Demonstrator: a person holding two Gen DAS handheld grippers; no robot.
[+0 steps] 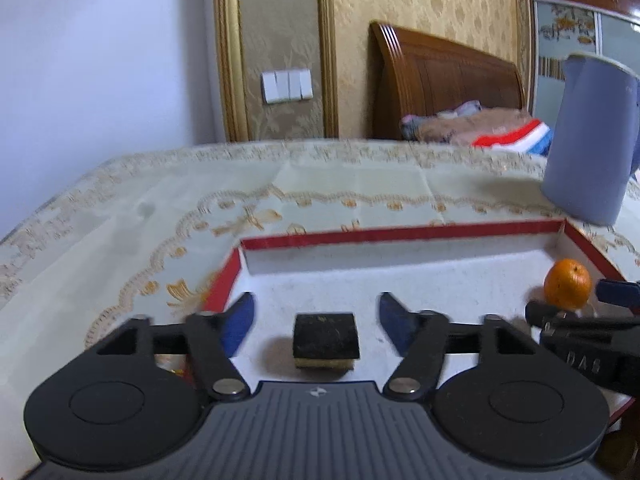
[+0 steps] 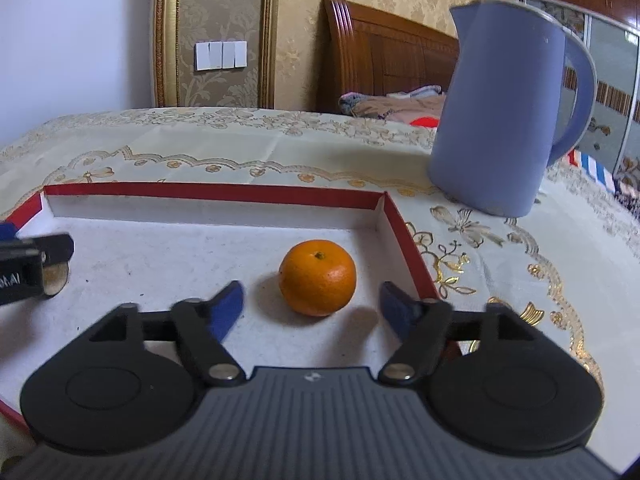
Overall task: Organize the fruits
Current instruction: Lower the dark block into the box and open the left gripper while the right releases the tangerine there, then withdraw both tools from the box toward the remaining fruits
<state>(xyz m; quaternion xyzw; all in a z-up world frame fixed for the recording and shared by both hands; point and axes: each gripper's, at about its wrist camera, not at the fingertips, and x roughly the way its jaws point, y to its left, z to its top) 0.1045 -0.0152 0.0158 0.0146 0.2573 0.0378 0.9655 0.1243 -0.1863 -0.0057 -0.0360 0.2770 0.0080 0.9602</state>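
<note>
An orange mandarin (image 2: pixel 317 278) rests on the white floor of a shallow red-rimmed box (image 2: pixel 216 191), near its right wall. My right gripper (image 2: pixel 312 306) is open, its blue pads on either side of the mandarin and apart from it. My left gripper (image 1: pixel 317 324) is open over the box (image 1: pixel 400 233), with a small dark block on a tan base (image 1: pixel 325 340) between its pads, untouched. The mandarin also shows at the right of the left wrist view (image 1: pixel 567 282), just beyond the right gripper's fingers (image 1: pixel 560 314).
A tall blue jug (image 2: pixel 504 108) stands on the patterned tablecloth (image 2: pixel 200 144) just beyond the box's right far corner; it also shows in the left wrist view (image 1: pixel 588 140). A wooden headboard (image 2: pixel 384 52) and bedding lie behind the table.
</note>
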